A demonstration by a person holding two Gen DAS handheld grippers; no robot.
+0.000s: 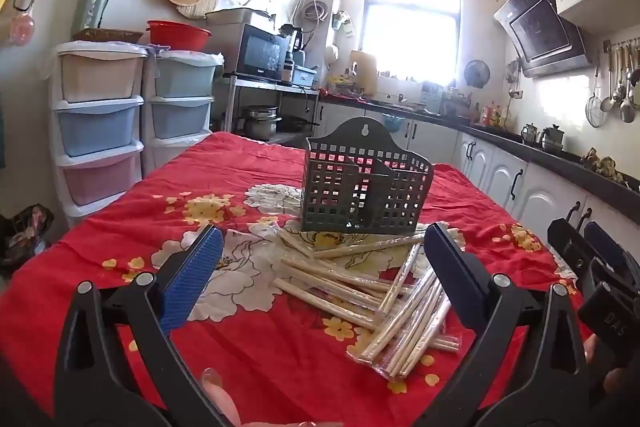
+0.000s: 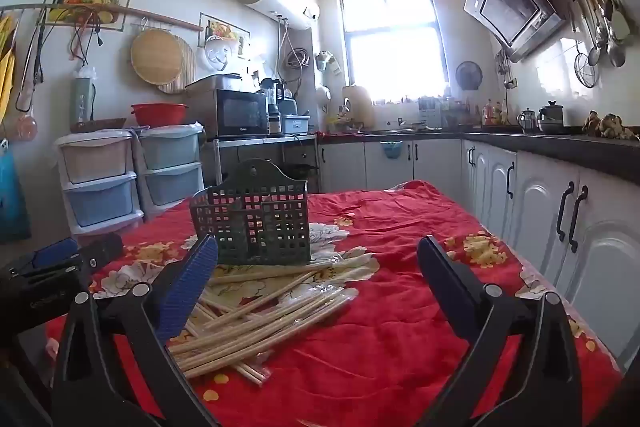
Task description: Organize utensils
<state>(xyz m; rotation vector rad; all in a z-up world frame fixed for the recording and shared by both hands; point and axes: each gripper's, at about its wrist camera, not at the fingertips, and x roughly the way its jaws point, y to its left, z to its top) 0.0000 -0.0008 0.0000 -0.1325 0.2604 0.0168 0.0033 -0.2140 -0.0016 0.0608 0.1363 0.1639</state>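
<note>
A loose pile of wooden chopsticks, some in clear wrappers, lies on the red floral tablecloth. A dark green perforated utensil holder stands upright just behind the pile. My left gripper is open and empty, above the near side of the pile. My right gripper is open and empty, with the chopsticks below its left finger and the holder ahead on the left. The right gripper shows at the right edge of the left wrist view.
Stacked plastic drawer units stand left of the table. White kitchen cabinets with a dark countertop run along the right. The tablecloth shows bare cloth right of the pile.
</note>
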